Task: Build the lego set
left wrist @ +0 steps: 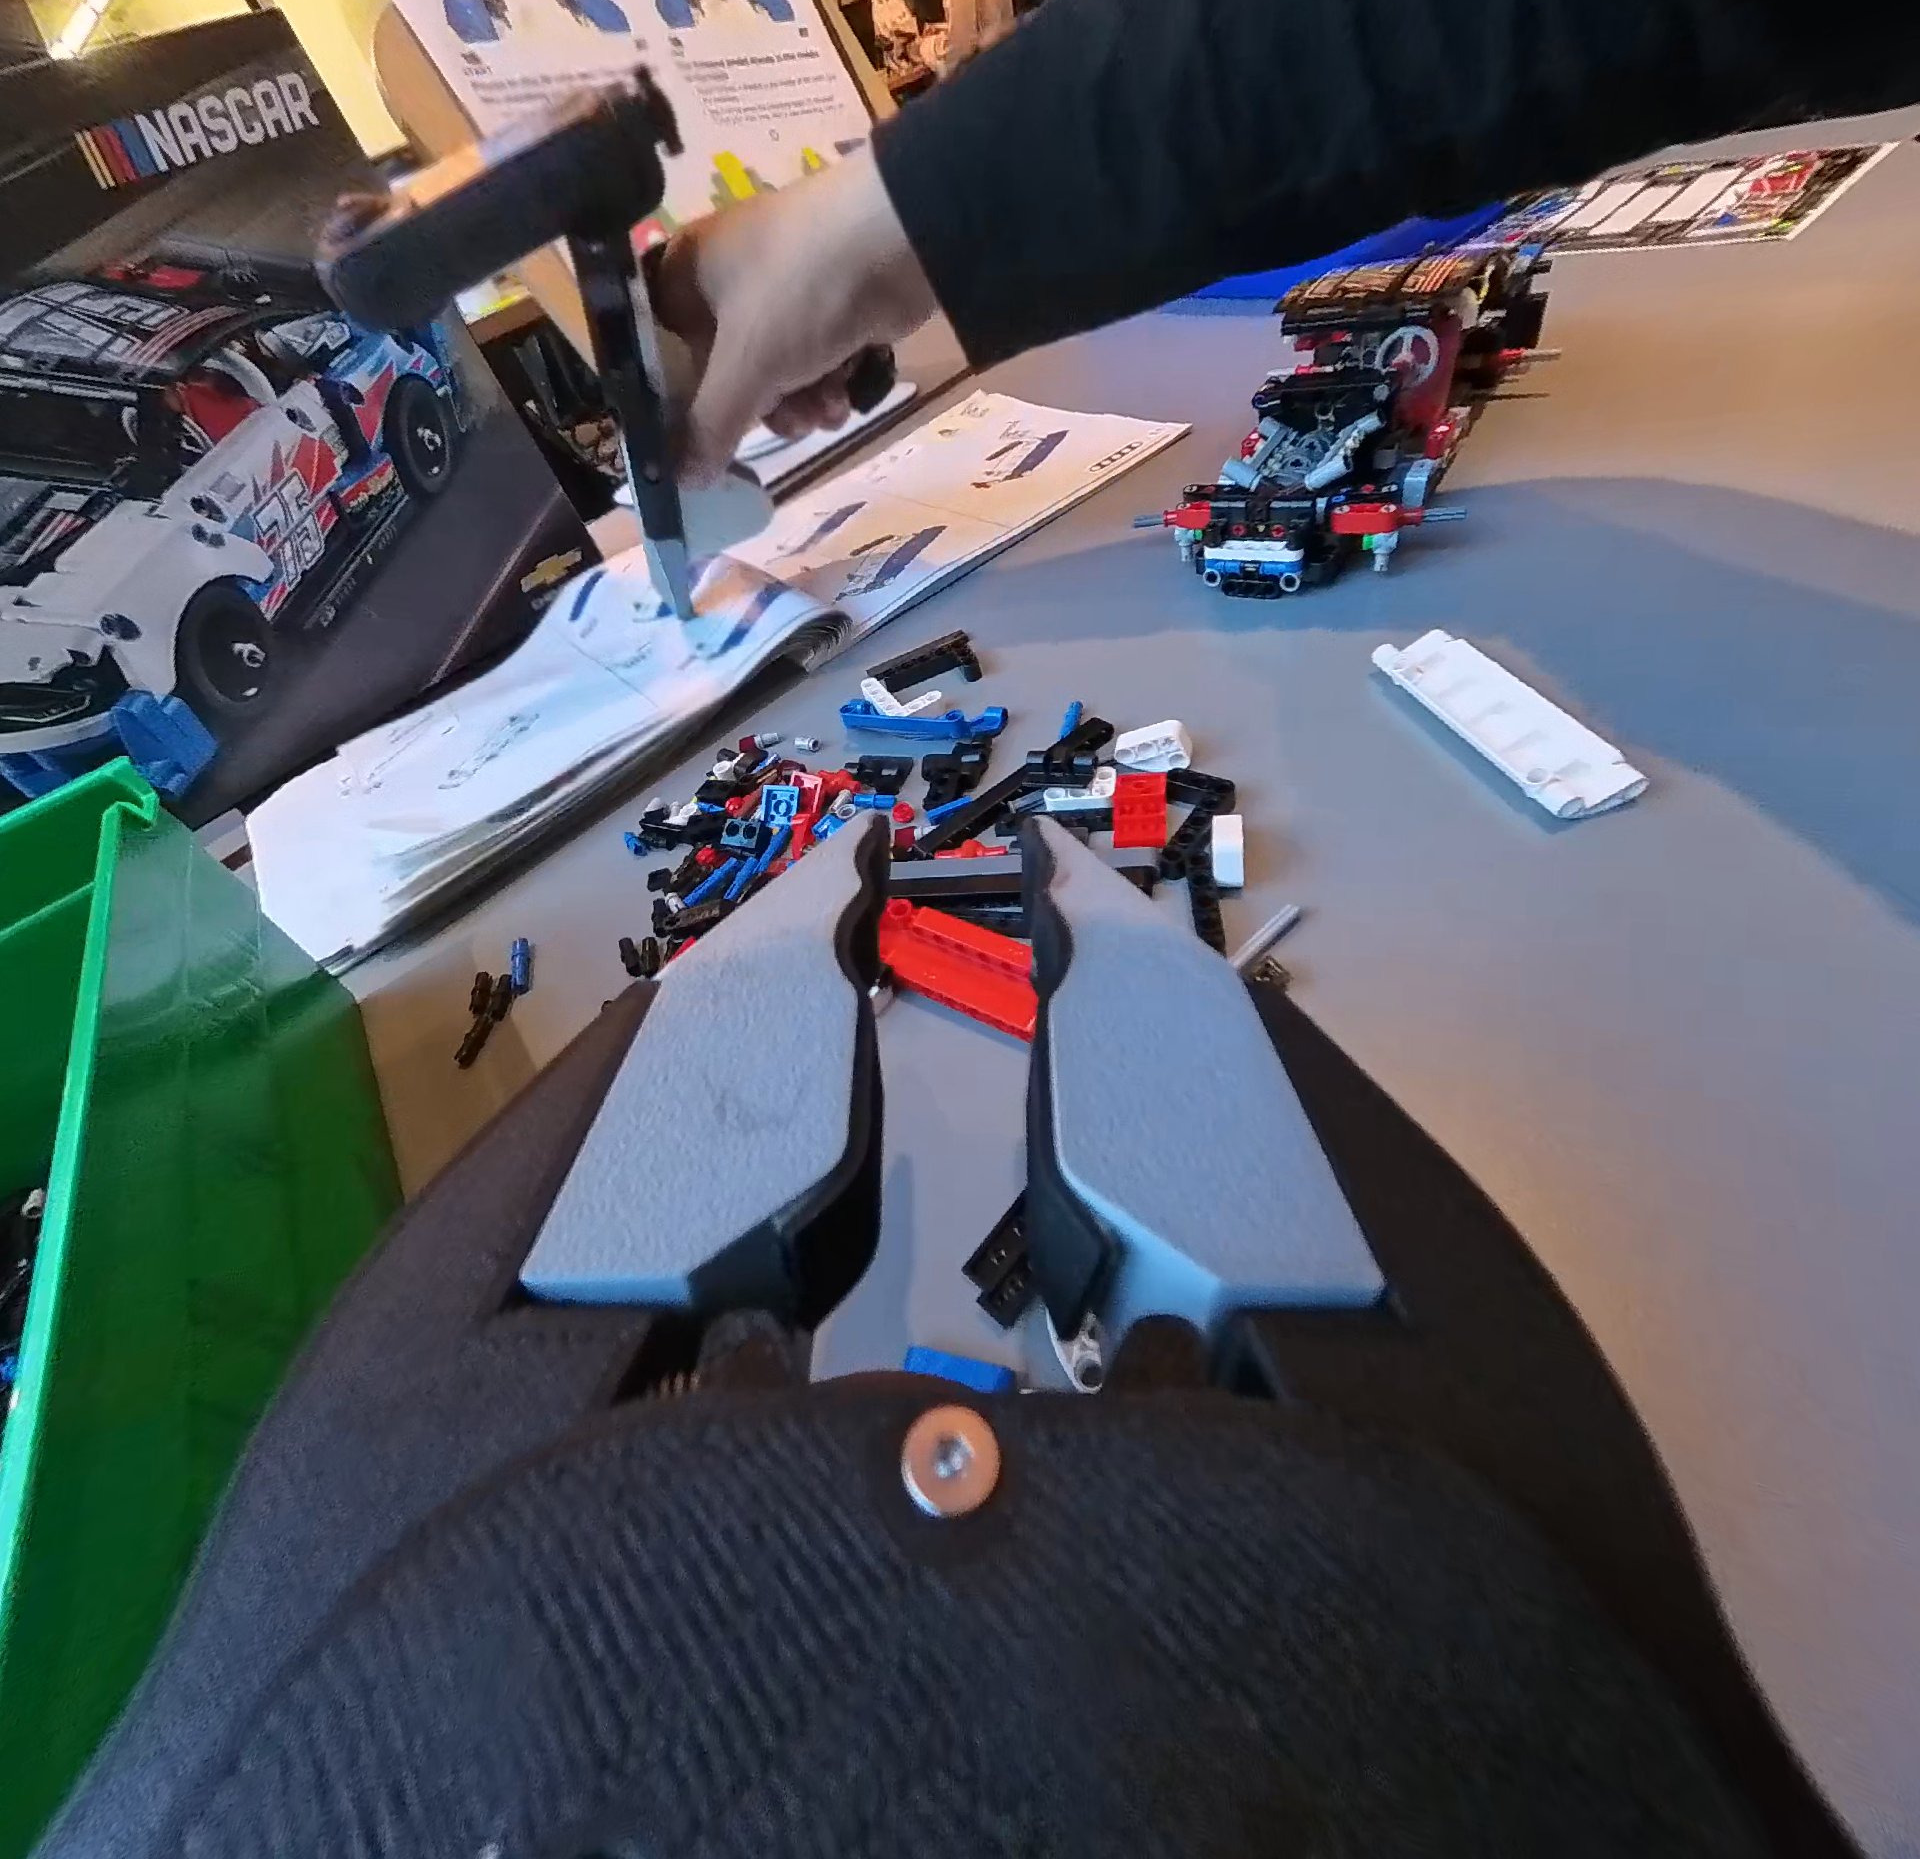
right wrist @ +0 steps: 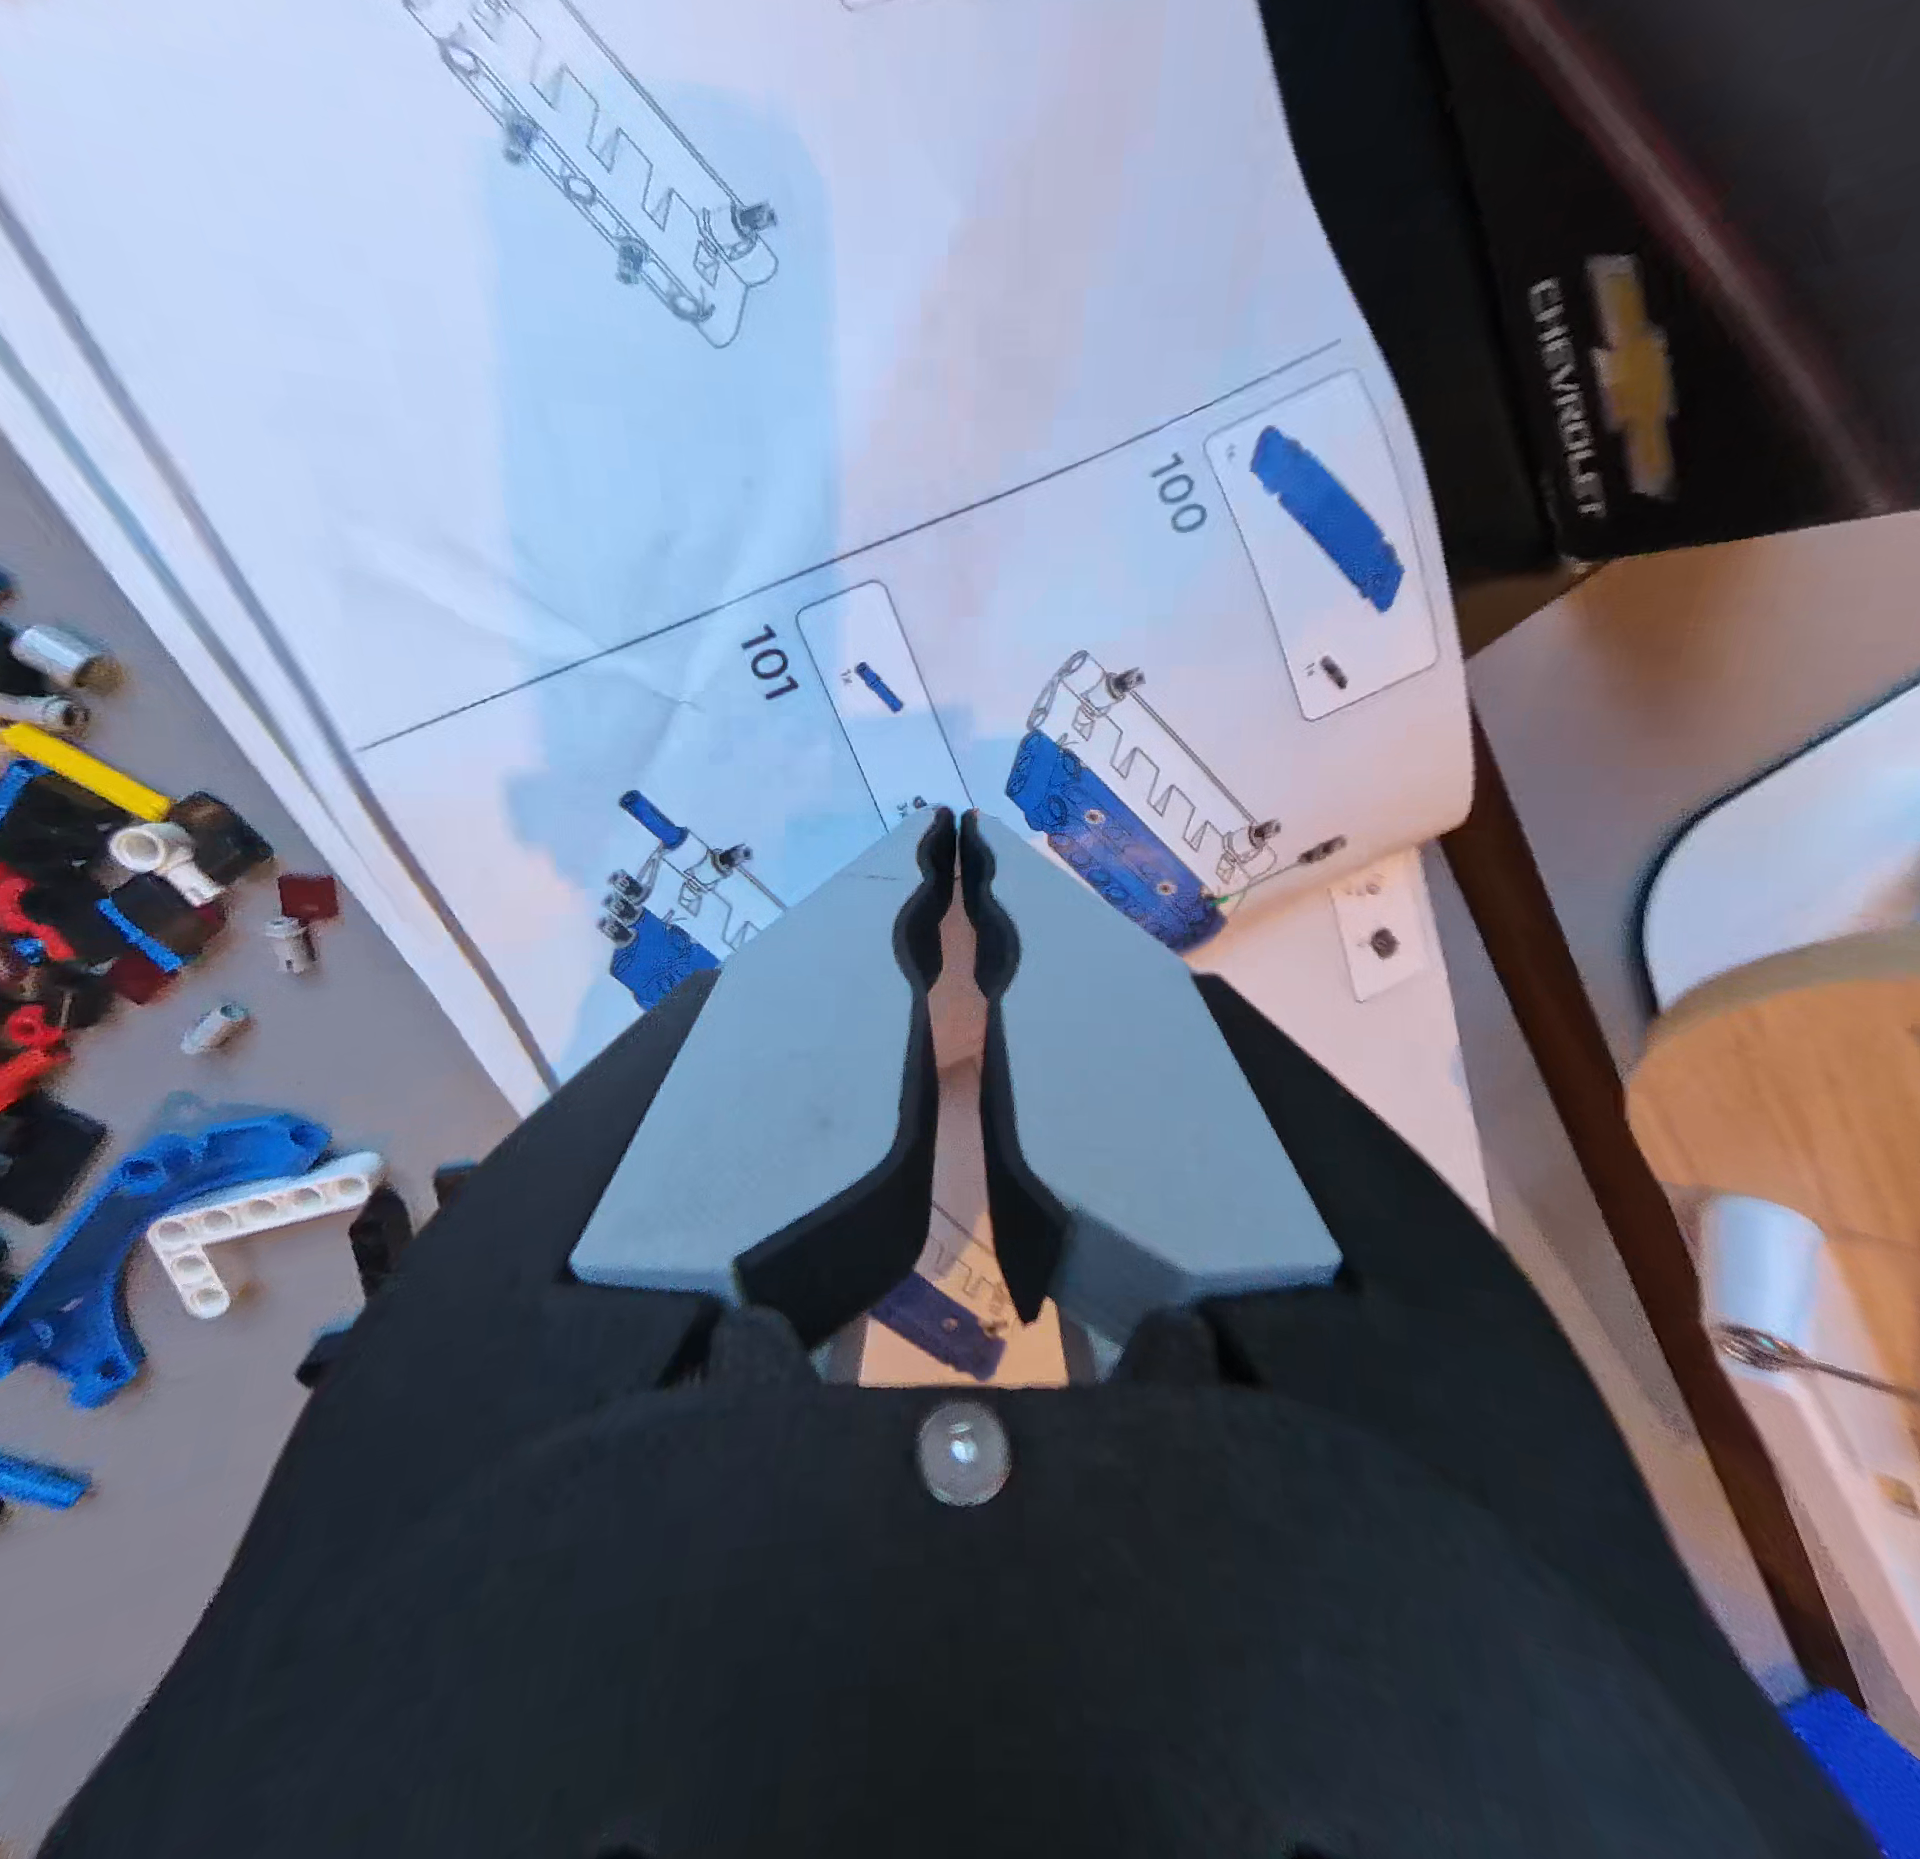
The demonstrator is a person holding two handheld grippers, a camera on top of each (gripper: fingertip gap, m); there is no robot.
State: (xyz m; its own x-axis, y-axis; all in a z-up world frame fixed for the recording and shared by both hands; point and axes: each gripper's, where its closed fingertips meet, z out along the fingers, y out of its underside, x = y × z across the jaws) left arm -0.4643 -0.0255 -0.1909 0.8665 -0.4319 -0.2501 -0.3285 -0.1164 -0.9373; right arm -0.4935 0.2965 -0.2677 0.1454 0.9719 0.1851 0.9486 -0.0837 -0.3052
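Observation:
My left gripper (left wrist: 956, 833) hovers open over a pile of loose lego pieces (left wrist: 935, 760) on the grey table (left wrist: 1558, 1082). A red beam (left wrist: 956, 962) lies on the table under the gap; the pads do not press on it. My right gripper (right wrist: 956, 822) is shut, its tips down on a page of the open instruction booklet (right wrist: 623, 459). I cannot tell whether paper is pinched. The left wrist view also shows it (left wrist: 681, 609), held by a hand, standing upright on the booklet (left wrist: 499, 770). The partly built car (left wrist: 1351, 459) stands at the back right.
A white panel (left wrist: 1507, 723) lies right of the pile. A green bin (left wrist: 104, 1082) stands at the left. The set's box (left wrist: 208, 407) stands behind the booklet. A sticker sheet (left wrist: 1714, 194) lies far back. A blue curved piece (right wrist: 125, 1217) and white L beam (right wrist: 239, 1217) lie beside the booklet. There is about 35 cm between the tips of the two grippers. The partly built car (left wrist: 1351, 459) is about equally far from each gripper, around 30 cm.

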